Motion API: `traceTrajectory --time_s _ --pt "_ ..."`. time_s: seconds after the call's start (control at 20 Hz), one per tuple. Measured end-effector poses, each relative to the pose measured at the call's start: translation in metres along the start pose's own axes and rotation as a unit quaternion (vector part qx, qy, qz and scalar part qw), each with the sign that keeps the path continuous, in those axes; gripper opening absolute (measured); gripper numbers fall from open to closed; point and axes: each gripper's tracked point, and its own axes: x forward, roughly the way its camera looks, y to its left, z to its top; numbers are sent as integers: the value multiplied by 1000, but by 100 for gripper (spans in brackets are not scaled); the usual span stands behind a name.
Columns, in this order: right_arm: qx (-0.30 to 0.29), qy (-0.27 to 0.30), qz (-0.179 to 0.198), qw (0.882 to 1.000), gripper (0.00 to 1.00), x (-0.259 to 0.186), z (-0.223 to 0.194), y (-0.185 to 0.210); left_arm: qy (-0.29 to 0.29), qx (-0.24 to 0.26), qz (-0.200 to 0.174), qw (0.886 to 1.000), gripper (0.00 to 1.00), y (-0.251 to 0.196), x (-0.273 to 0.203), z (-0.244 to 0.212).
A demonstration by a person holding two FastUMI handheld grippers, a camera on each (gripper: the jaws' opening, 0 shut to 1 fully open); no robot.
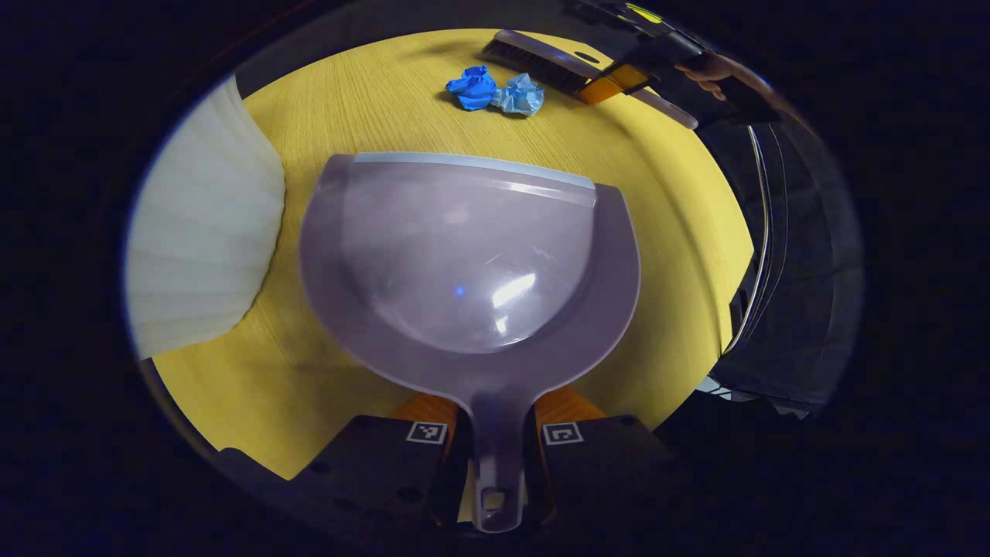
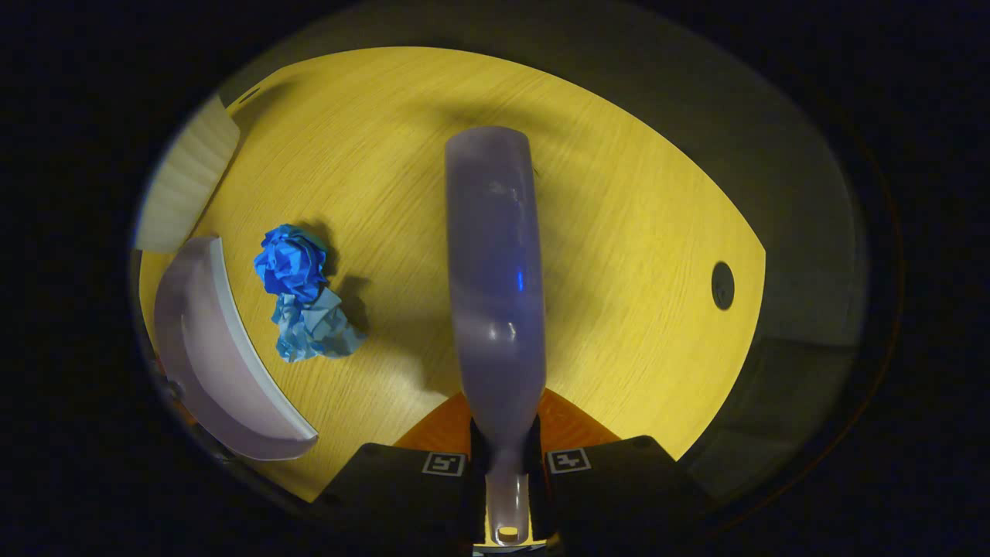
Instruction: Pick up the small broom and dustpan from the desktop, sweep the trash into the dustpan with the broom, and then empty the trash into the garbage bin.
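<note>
Pick-up done: left gripper (image 1: 495,445) jaws pinching dustpan (image 1: 472,255) handle, right gripper (image 2: 506,464) jaws pinching broom (image 2: 495,286) handle; trash (image 2: 305,305) centre-left on worktop (image 2: 619,232), unswept; sweeping, emptying outstanding.

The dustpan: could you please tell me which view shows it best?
The left gripper view: the dustpan appears whole, handle clamped in the left gripper. The right gripper view catches just part of its bowl and front lip at the left edge.

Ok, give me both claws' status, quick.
Left claw: closed on the dustpan handle.
Right claw: closed on the broom handle.
</note>
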Motion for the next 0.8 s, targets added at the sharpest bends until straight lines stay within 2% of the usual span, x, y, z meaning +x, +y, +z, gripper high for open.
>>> traceTrajectory --time_s 0.1,0.25,0.35,0.45,0.6,0.8 --pt "-27 5 9 1000 24 -1 9 9 8 5 -1 1000 29 3 3 1" --pt "-72 17 44 996 24 -8 9 33 10 10 -1 1000 29 5 4 0" --pt "-132 33 64 989 24 -17 -2 48 9 11 -1 1000 29 6 2 0" --pt "-168 60 107 978 24 -25 -24 63 2 11 0 1000 29 7 4 0" --pt "-197 85 143 966 24 -30 -59 63 -8 0 -1 1000 29 5 5 -1" --pt "-196 91 190 958 24 -32 -91 56 -30 -6 -4 1000 29 2 8 3"
